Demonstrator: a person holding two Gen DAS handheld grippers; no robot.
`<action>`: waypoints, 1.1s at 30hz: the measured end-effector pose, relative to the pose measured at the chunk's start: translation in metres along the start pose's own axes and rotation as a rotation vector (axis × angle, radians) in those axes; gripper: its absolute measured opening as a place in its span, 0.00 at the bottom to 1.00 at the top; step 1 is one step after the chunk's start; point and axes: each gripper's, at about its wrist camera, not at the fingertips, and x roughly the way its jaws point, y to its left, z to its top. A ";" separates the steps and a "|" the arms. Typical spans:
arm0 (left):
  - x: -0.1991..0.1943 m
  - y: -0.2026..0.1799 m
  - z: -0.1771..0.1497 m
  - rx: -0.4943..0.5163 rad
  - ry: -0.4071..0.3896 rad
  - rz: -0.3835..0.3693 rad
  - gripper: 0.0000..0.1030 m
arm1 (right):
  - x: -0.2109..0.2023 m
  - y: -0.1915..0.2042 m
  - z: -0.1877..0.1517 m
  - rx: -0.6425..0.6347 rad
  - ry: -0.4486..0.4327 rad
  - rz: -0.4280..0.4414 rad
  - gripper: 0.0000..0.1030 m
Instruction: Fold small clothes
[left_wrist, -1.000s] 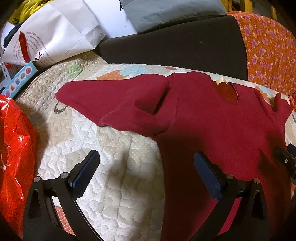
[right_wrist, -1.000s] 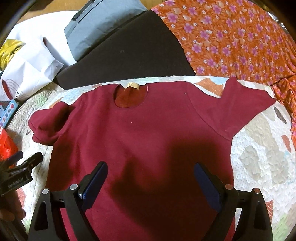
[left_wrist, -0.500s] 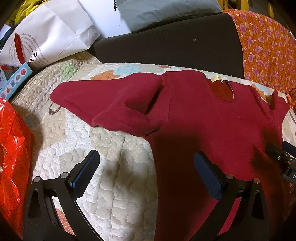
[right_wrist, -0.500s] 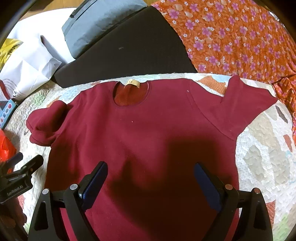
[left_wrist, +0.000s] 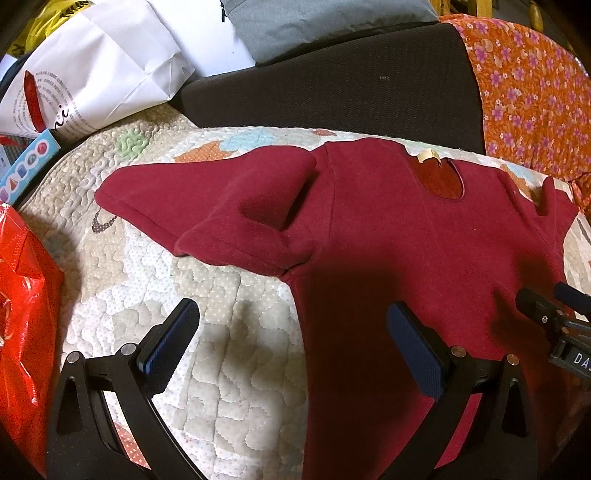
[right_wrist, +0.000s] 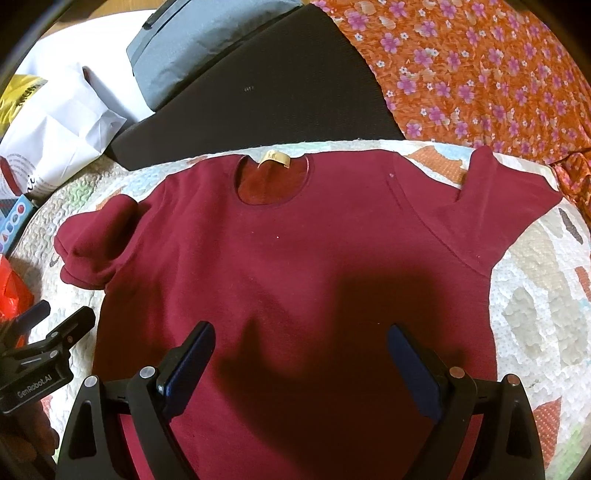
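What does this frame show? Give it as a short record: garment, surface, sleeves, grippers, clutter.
garment: red shirt, laid flat, neck label at far end
surface: quilt
left sleeve: rumpled, bunched
right sleeve: spread out flat
left gripper: open, over the shirt's left edge, holding nothing
right gripper: open, above the shirt's lower body, holding nothing
clutter: white bag, red bag, floral cloth
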 end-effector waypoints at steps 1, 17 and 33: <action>0.000 0.000 0.000 -0.001 0.001 0.000 0.99 | 0.001 0.000 0.000 0.000 0.001 0.001 0.91; 0.007 0.026 0.014 -0.079 0.025 -0.020 0.99 | 0.017 0.020 0.002 -0.011 0.014 0.032 0.91; 0.087 0.205 0.091 -0.510 0.092 0.142 0.96 | 0.028 0.038 0.011 -0.031 0.023 0.112 0.91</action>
